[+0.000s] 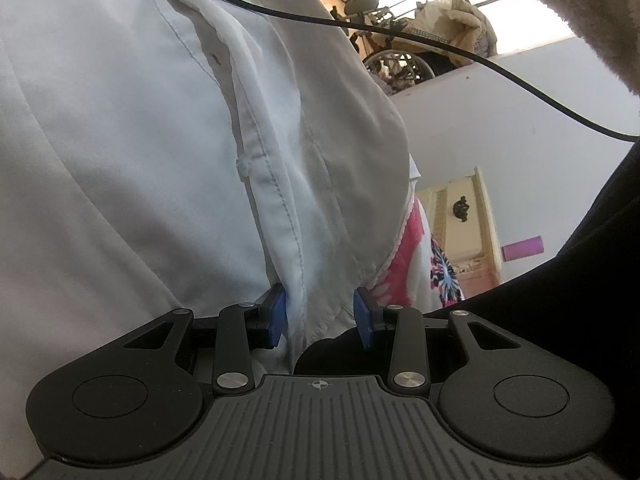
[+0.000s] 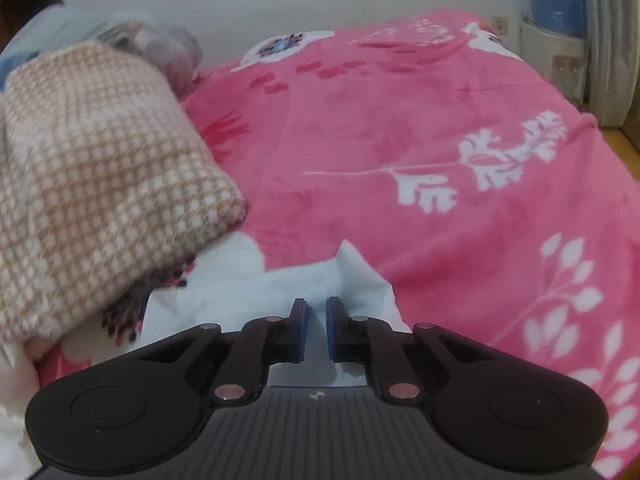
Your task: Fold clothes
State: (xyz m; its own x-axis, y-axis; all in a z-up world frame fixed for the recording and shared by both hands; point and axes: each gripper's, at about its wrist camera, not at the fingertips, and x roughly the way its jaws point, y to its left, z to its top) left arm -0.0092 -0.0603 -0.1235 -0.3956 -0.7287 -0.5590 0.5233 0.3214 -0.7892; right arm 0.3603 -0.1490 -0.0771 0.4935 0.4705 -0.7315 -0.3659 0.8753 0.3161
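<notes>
A white shirt (image 1: 160, 140) is seen hanging up in front of the left gripper (image 1: 320, 314); its button placket runs down between the part-open jaws, w/ the left pad touching cloth, grip not clear. The right gripper (image 2: 316, 328), just above the pink blanket (image 2: 440, 140) on the bed, has jaws nearly shut w/ white cloth (image 2: 352, 280) between; pad contact can't be told. A checked bundle (image 2: 100, 168) lies on the blanket, left of the cloth.

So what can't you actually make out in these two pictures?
- Left wrist view: the white shirt fills the frame and hides the bed; its full shape is cut off.
- Left gripper: whether both pads pinch the placket is unclear.
- Right wrist view: the checked blanket is blurred.
- Right gripper: white cloth beyond, grip unclear.
</notes>
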